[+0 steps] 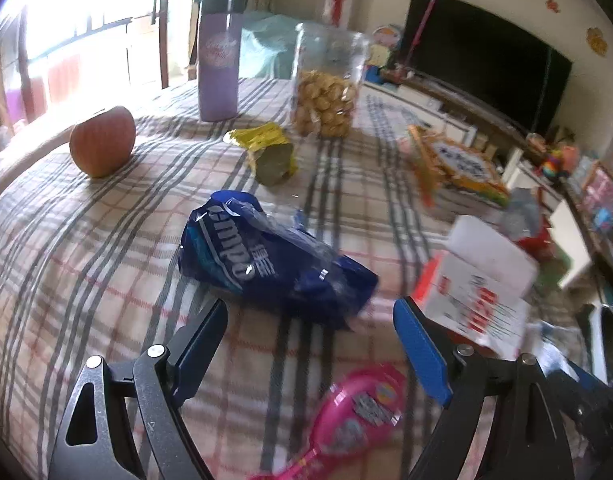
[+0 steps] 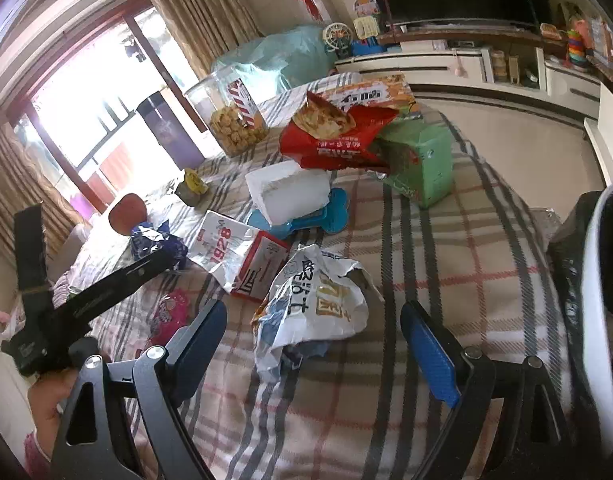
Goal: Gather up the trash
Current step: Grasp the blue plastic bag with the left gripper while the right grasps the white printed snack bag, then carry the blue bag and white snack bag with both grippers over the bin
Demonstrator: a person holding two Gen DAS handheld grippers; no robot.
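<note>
Bright window (image 1: 66, 32), dark television (image 1: 478, 60)

The right gripper (image 2: 312, 320) hangs over the plaid tablecloth (image 2: 446, 248), jaws spread wide, nothing between the pads. A crumpled white wrapper (image 2: 310, 304) lies just ahead of the fingertips. Beyond it lie a white-and-red carton (image 2: 242, 256), a tissue pack (image 2: 290, 192) and a red snack bag (image 2: 338, 136).

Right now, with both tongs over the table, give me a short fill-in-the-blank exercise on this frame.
1. The crumpled wrapper lying just ahead of the left tongs is mostly ____ in colour.
2. The right tongs stand ____, with a crumpled white bag ahead of them.
3. The clear jar beside the purple bottle holds ____.

Missing words: blue; open; cookies
</note>
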